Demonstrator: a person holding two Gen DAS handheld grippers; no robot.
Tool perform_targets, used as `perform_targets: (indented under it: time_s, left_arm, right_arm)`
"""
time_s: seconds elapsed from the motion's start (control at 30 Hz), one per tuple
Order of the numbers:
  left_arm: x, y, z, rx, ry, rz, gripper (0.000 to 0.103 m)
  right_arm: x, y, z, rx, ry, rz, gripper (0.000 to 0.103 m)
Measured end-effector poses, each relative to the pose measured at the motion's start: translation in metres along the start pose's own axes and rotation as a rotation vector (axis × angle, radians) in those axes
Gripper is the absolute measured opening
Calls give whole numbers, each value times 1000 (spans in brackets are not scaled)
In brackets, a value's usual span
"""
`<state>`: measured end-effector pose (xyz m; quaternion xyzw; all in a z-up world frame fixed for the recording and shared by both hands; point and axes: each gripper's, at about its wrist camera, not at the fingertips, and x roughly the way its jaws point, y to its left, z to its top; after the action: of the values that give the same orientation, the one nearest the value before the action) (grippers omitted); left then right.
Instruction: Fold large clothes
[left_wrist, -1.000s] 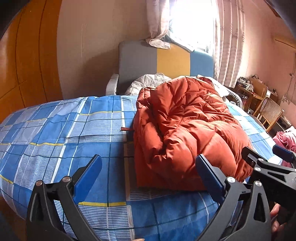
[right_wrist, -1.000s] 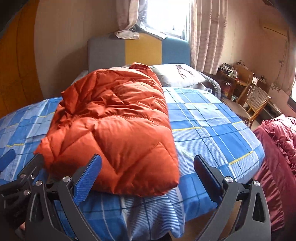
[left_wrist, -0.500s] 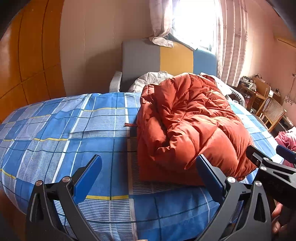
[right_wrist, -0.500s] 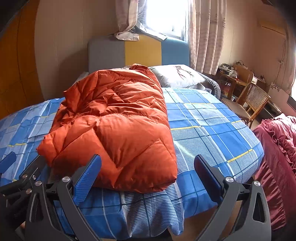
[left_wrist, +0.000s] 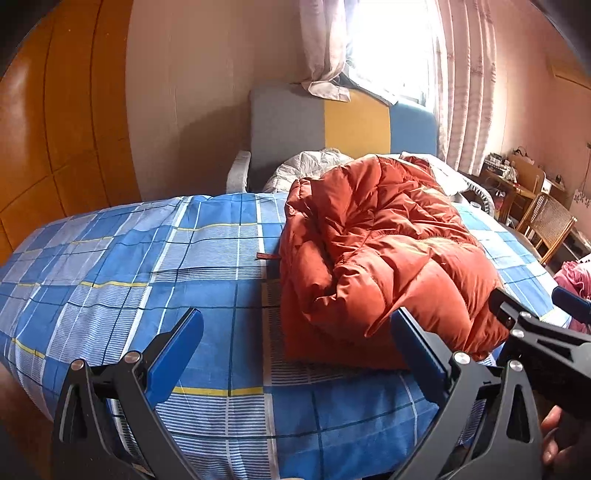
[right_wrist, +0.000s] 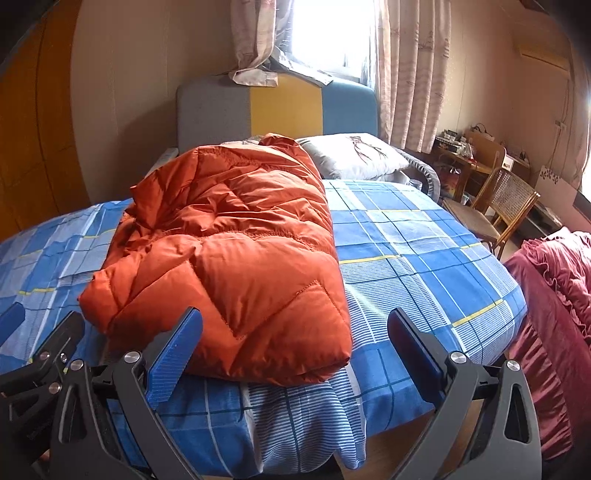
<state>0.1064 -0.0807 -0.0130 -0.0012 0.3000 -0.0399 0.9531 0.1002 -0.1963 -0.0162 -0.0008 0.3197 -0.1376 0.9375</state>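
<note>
A: Where your left gripper hovers over the blue plaid bedspread, how do its tongs stand?

B: Spread wide, gripping nothing. The orange puffer jacket lies bundled just ahead, toward the right blue finger.

A: And your right gripper?

B: Its 2 fingers are apart too, empty, near the bed's foot edge. The jacket lies ahead, its near end behind the left finger.
</note>
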Motion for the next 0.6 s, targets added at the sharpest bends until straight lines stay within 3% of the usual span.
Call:
perform_targets:
  time_s: [0.6]
  left_arm:
    - [0, 6, 0, -12, -4, 3, 101]
  right_arm:
    - [-6, 6, 0, -11, -15, 5, 100]
